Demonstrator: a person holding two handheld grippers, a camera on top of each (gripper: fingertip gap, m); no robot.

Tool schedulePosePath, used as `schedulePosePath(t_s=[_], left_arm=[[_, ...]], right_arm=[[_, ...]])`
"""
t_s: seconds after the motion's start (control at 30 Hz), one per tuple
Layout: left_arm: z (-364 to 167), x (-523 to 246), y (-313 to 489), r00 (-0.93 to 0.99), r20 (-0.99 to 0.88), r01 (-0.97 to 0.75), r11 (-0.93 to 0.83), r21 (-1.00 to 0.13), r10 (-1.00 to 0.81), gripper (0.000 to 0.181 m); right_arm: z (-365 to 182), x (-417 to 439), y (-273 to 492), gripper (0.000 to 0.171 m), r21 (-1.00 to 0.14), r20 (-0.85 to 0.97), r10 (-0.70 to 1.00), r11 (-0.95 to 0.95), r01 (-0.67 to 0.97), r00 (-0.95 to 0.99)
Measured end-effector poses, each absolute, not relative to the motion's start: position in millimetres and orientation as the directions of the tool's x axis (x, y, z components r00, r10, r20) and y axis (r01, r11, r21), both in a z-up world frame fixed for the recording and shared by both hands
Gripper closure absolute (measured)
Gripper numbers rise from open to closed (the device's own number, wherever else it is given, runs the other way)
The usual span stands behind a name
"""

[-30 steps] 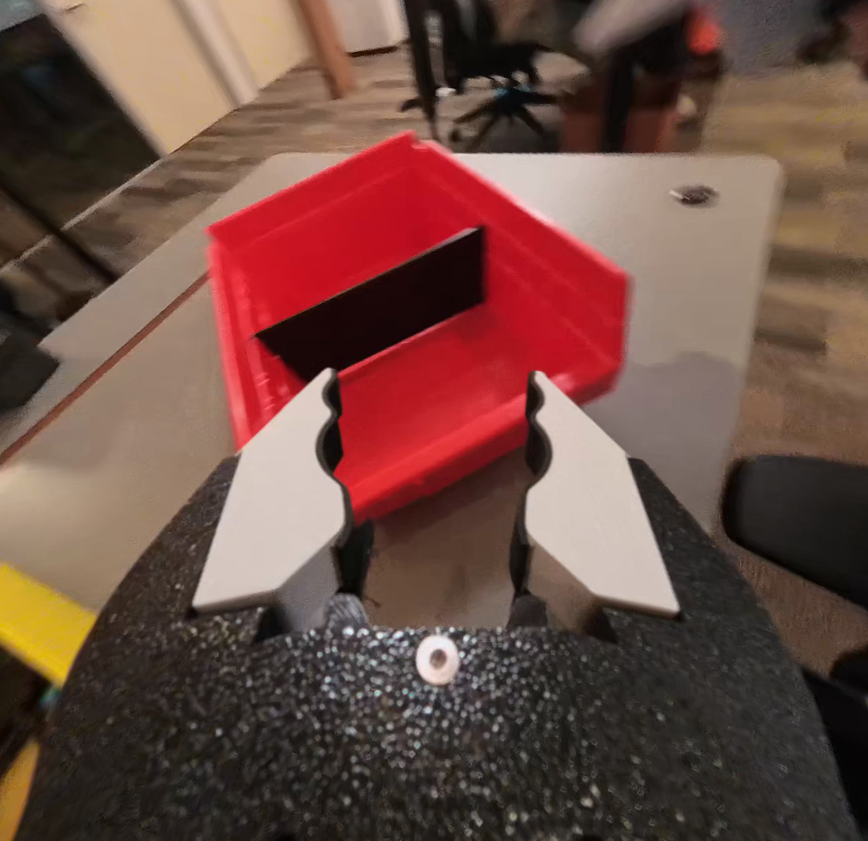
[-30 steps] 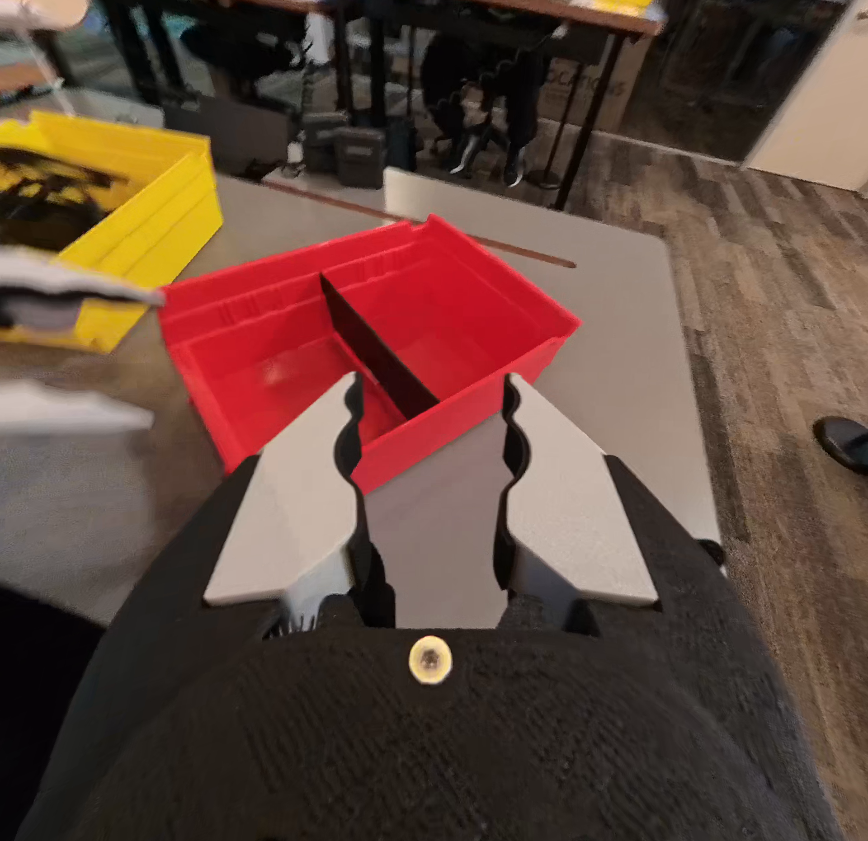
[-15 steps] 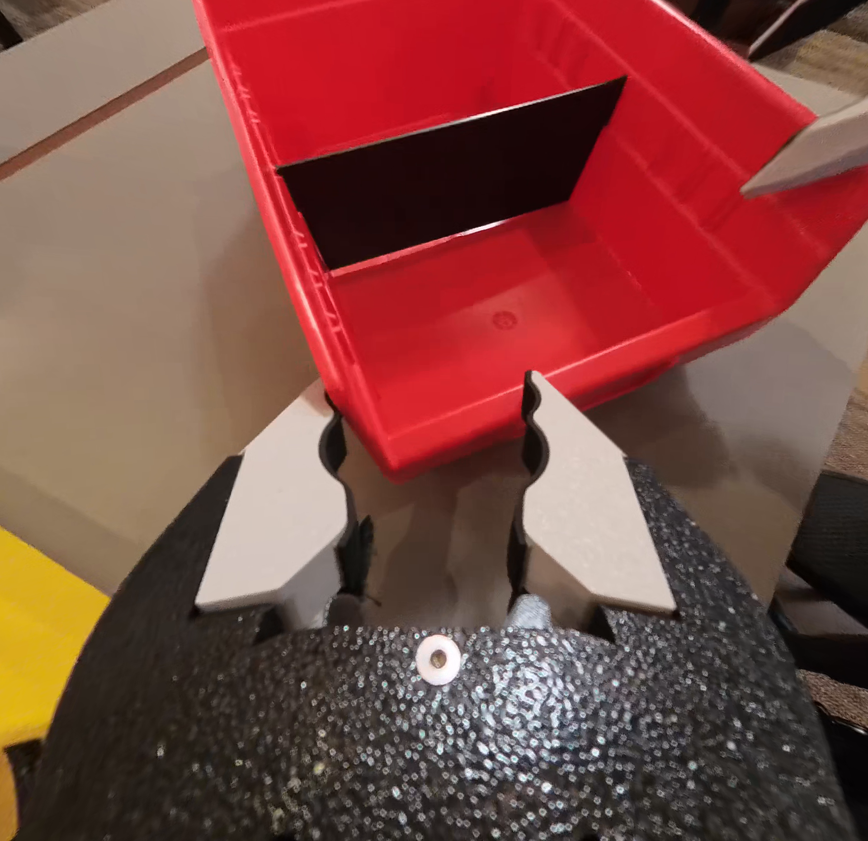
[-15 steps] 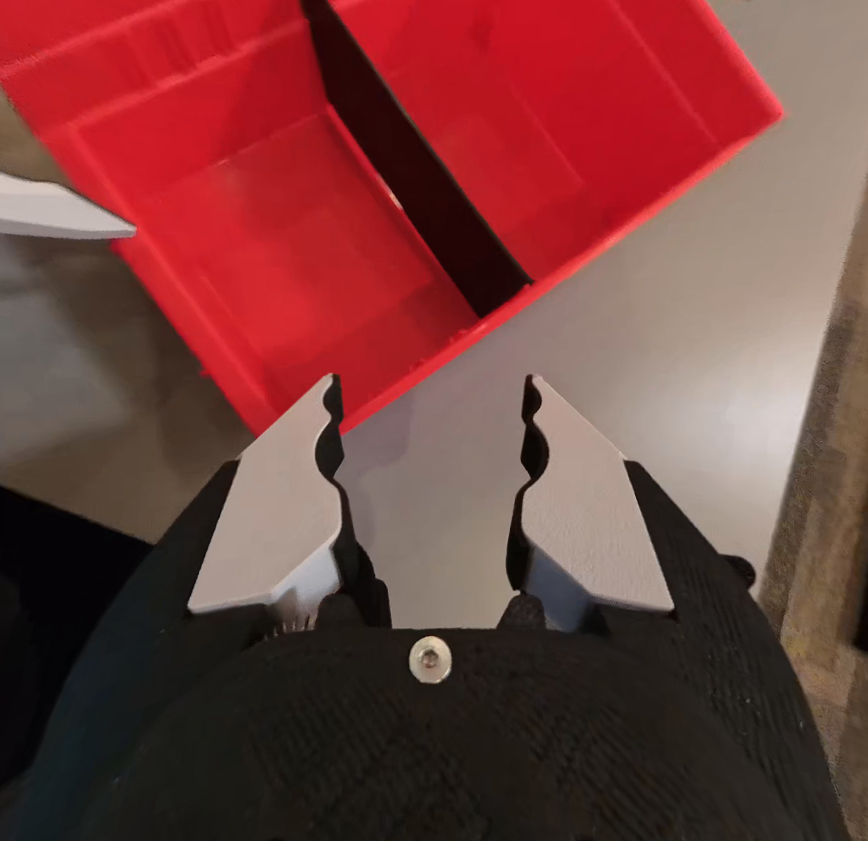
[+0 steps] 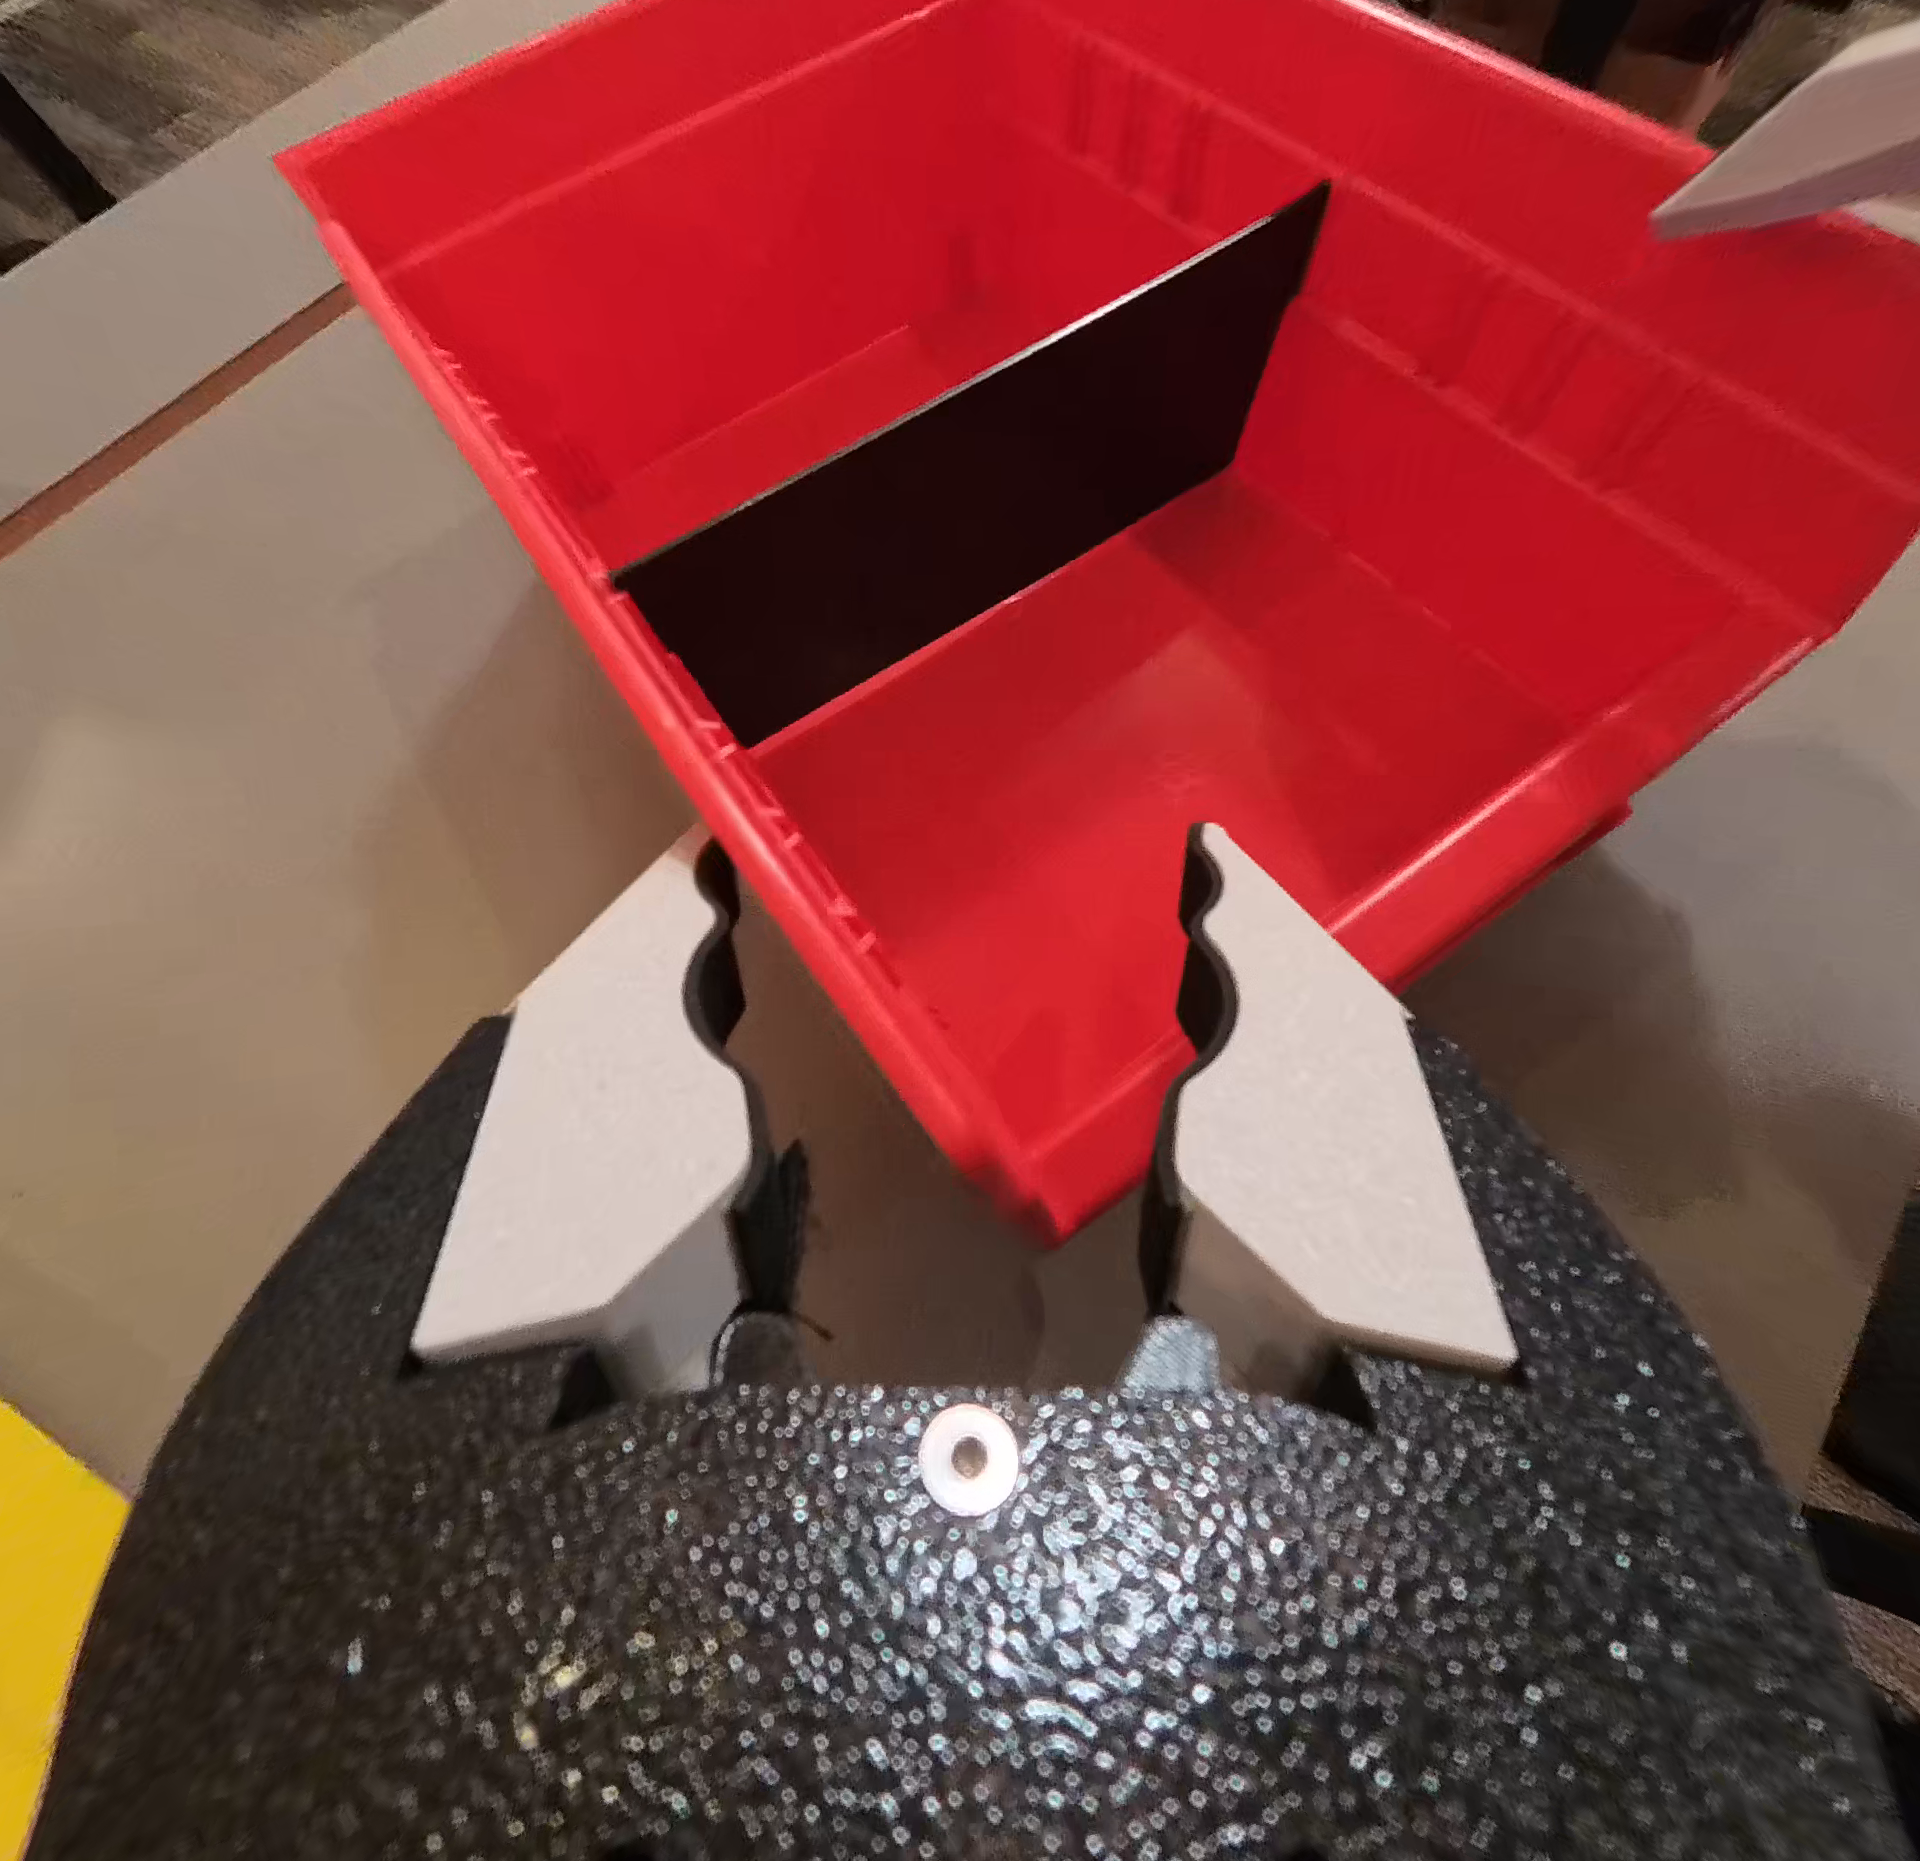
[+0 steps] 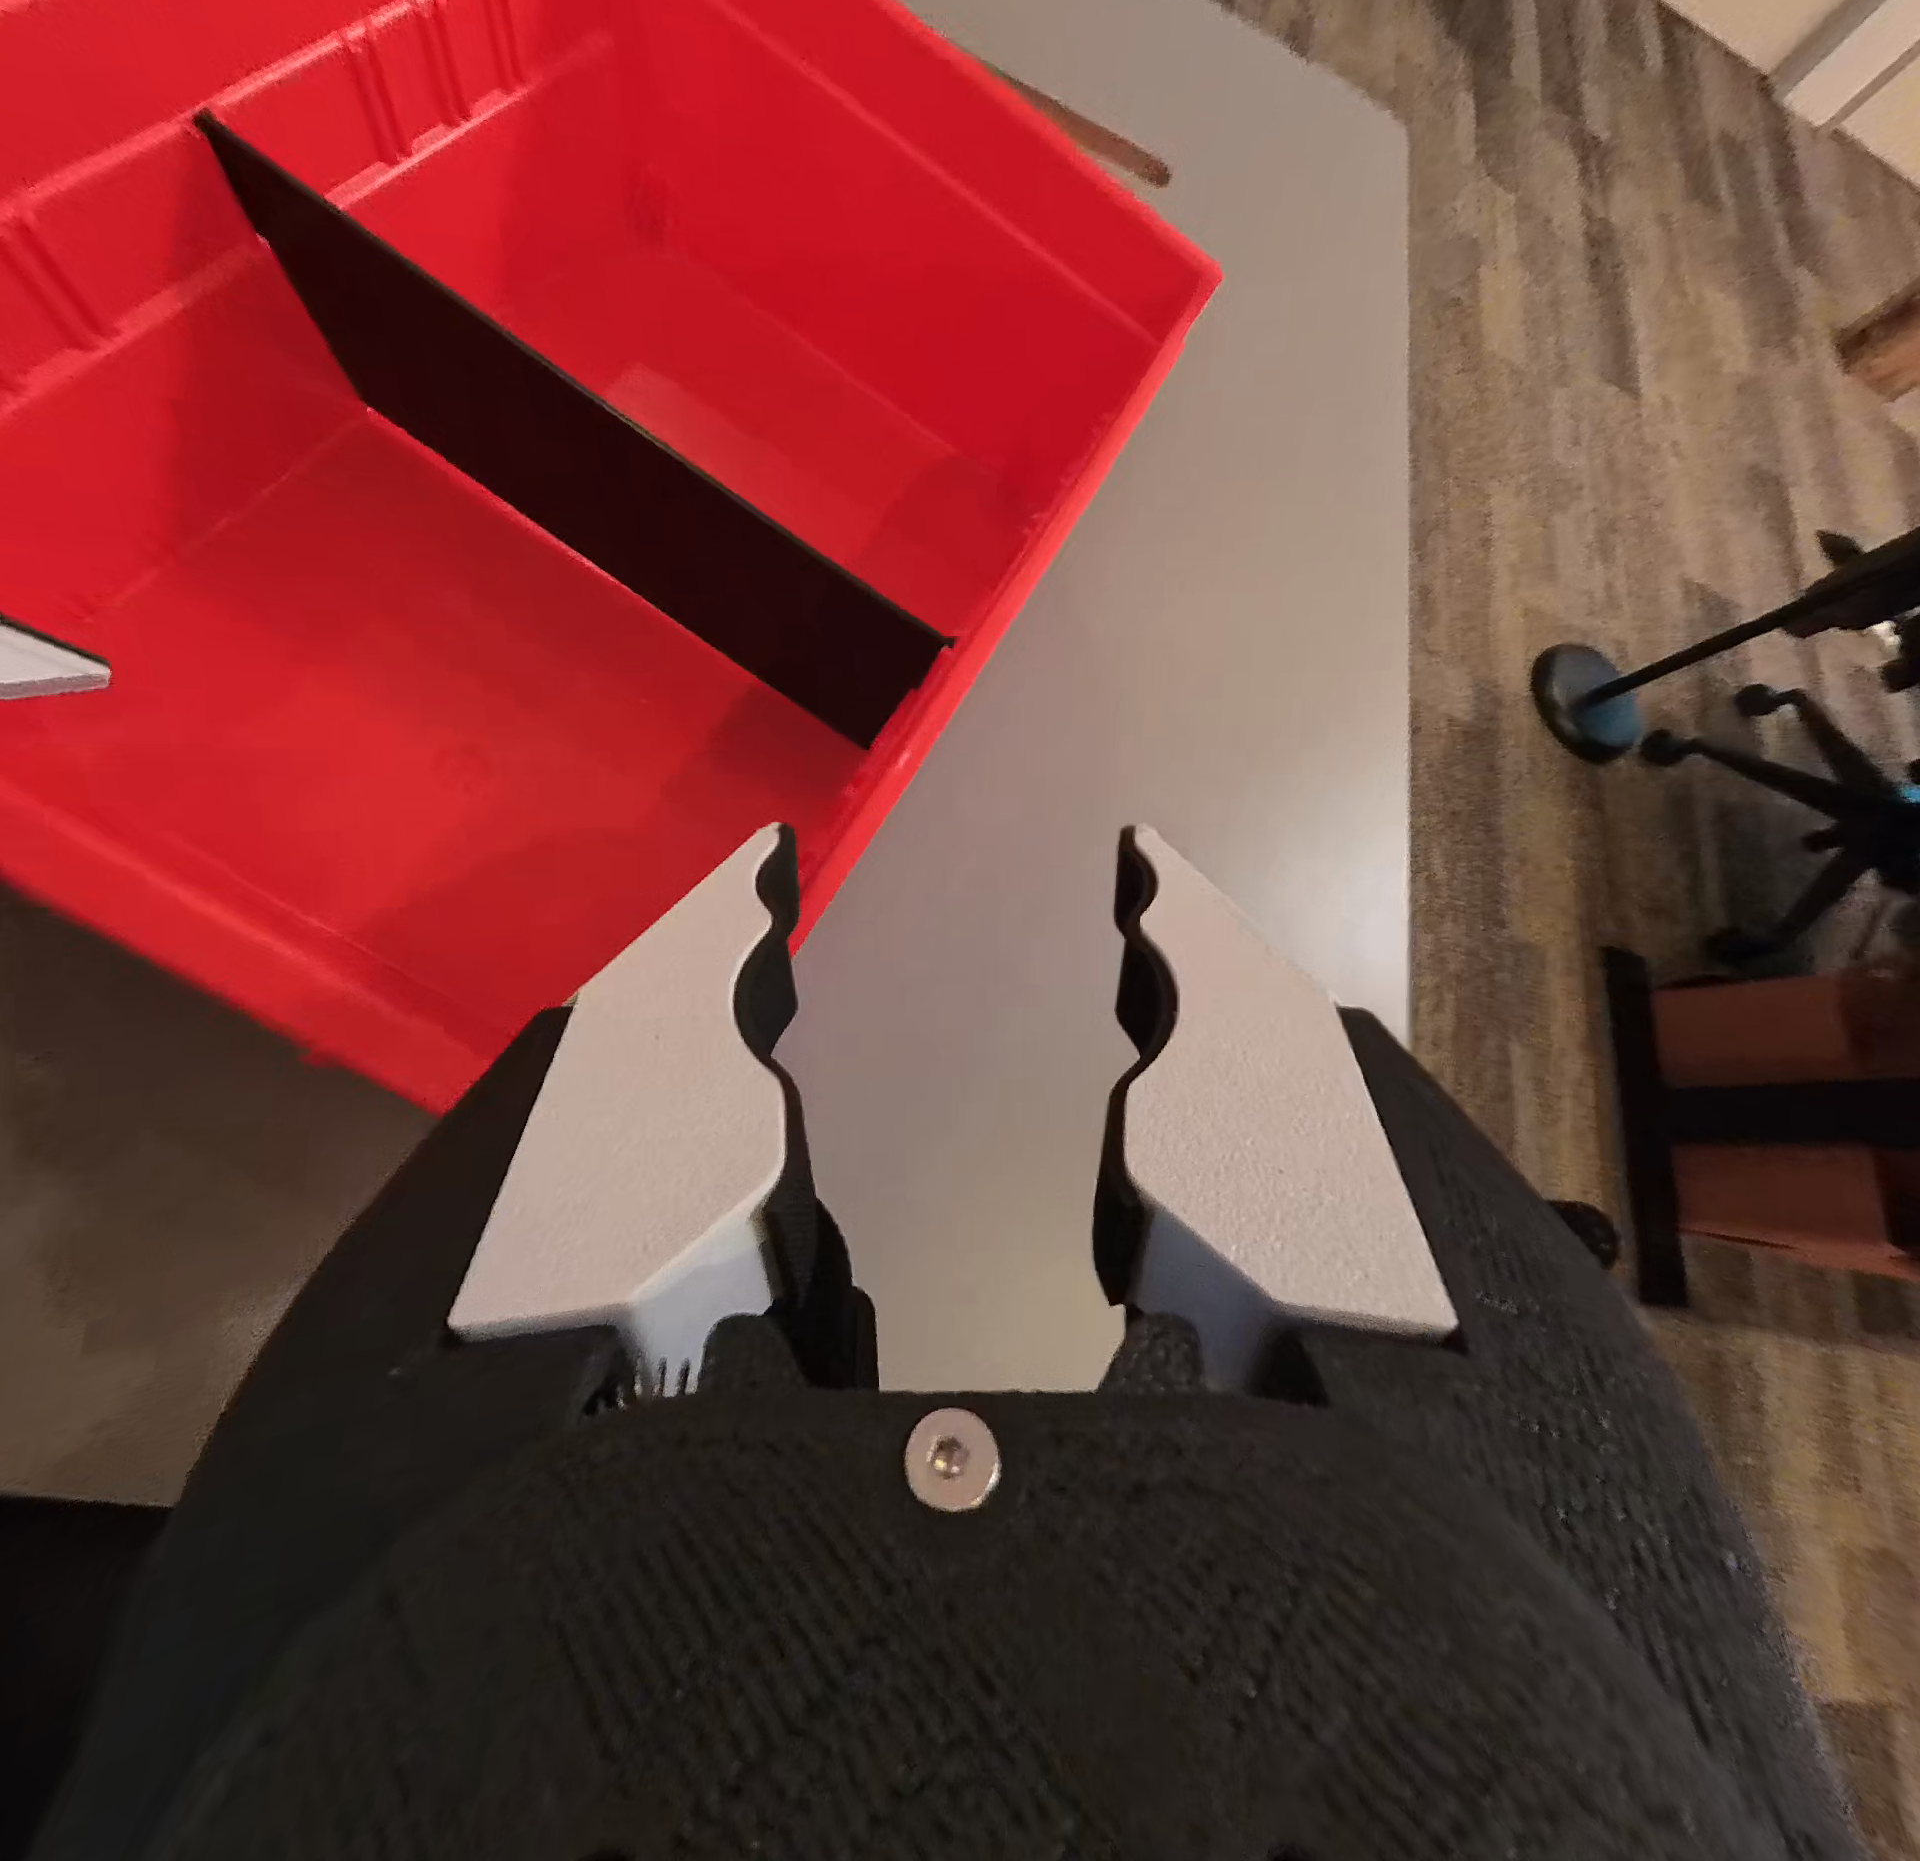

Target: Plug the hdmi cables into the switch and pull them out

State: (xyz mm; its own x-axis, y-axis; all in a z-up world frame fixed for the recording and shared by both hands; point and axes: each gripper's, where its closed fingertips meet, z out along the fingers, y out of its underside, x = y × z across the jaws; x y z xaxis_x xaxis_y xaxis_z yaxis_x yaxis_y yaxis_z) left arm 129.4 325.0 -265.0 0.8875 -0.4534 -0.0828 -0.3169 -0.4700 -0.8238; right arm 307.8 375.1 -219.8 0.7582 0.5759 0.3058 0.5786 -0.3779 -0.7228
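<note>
L gripper [image 5: 956,855]: grey matte fingers w/ wavy inner edges, speckled black body; jaws wide apart, nothing held. Near corner of red bin [image 5: 1039,1167] sits between the fingers. R gripper [image 6: 956,845]: same fingers, ribbed black body; spread wide, empty, over bare grey table [image 6: 1195,616], bin's side wall just beside its L finger. Bin is glossy plastic w/ ribbed walls; flat black divider [image 5: 966,523] splits it in 2 compartments. HDMI cables and switch not seen in either view. Table edge near R gripper, wood-look floor [image 6: 1610,409] beyond.
</note>
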Motion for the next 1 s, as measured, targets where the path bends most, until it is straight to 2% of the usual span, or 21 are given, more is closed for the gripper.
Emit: schedulePosePath(t_s=[0.13, 0.23, 0.33, 0.5, 0.67, 0.87, 1.0], left_arm=[[-252.3, 116.8, 320.1, 0.895, -0.109, -0.315, -0.44, -0.841, -0.433, 0.094], [-206.1, 104.2, 306.8, 0.889, -0.171, -0.293, -0.239, -0.926, -0.426, 0.105], [-168.7, 51.8, 288.7, 0.923, -0.264, -0.309, -0.13, -0.942, -0.281, 0.11], [-158.6, -85.5, 253.3, 0.967, -0.247, -0.221, -0.272, -0.936, 0.065, 0.1], [-180.9, -192.6, 195.1, 0.916, -0.23, -0.079, -0.413, -0.907, 0.33, 0.097], [-225.2, -230.5, 148.9, 0.909, -0.201, 0.072, -0.614, -0.786, 0.365, 0.098], [-252.9, -230.0, 143.2, 0.94, -0.14, 0.13, -0.705, -0.697, 0.312, 0.118]], right_arm=[[-187.7, 303.1, 366.7, 0.11, -0.761, 0.378, 0.544, -0.278, 0.587, 0.749], [-159.0, 293.8, 359.3, 0.11, -0.808, 0.415, 0.525, -0.162, 0.566, 0.743], [-141.6, 282.3, 350.8, 0.11, -0.836, 0.423, 0.54, -0.077, 0.543, 0.728], [-141.5, 272.4, 349.7, 0.11, -0.831, 0.435, 0.556, -0.055, 0.554, 0.708], [-151.5, 270.1, 352.6, 0.11, -0.795, 0.468, 0.559, -0.074, 0.603, 0.685], [-153.8, 264.3, 352.4, 0.11, -0.791, 0.467, 0.574, -0.069, 0.608, 0.673], [-155.5, 258.8, 350.9, 0.11, -0.784, 0.471, 0.588, -0.062, 0.618, 0.657]])
